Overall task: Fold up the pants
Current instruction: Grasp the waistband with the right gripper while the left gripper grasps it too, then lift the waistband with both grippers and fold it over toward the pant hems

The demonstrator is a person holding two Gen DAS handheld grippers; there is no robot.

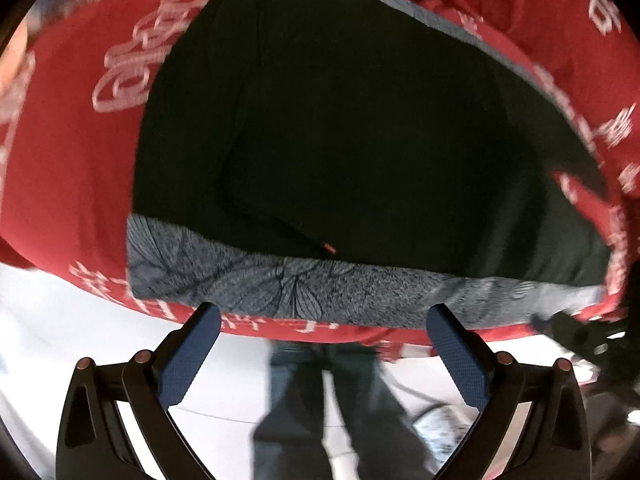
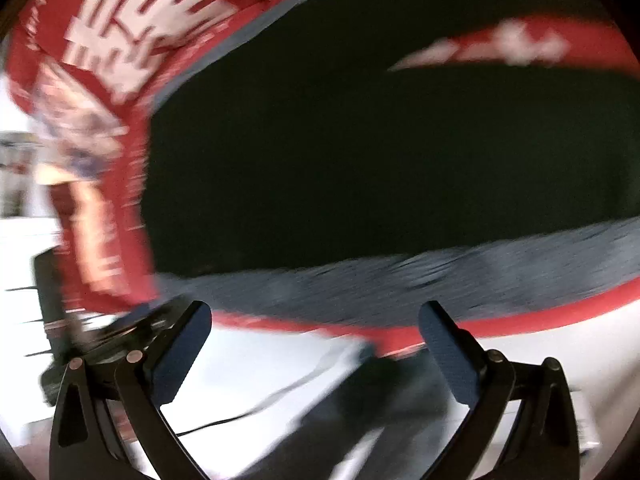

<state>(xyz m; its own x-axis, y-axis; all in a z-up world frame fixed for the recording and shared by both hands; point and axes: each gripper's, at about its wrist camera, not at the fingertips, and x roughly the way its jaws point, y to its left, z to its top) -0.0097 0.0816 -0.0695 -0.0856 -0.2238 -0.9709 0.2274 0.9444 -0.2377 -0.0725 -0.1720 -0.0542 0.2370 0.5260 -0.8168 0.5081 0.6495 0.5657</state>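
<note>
Black pants (image 1: 340, 120) lie spread flat on a red cloth with white characters (image 1: 72, 160). A grey leaf-patterned band (image 1: 240, 276) runs along their near edge, with a small red tag (image 1: 328, 247) just above it. My left gripper (image 1: 324, 314) hovers open over that band, with nothing between its blue pads (image 1: 188, 360). The right wrist view is blurred by motion. It shows the same black pants (image 2: 360, 152) and grey band (image 2: 400, 288), with my right gripper (image 2: 316, 310) open and empty at the band's near edge.
The red cloth (image 2: 112, 40) ends just below the grey band, over a white floor (image 1: 60, 320). A person's legs in jeans (image 1: 320, 400) stand there. A fold of red cloth (image 2: 500, 44) overlaps the pants on one side. A dark, blurred device (image 1: 572, 332) sits at the table edge.
</note>
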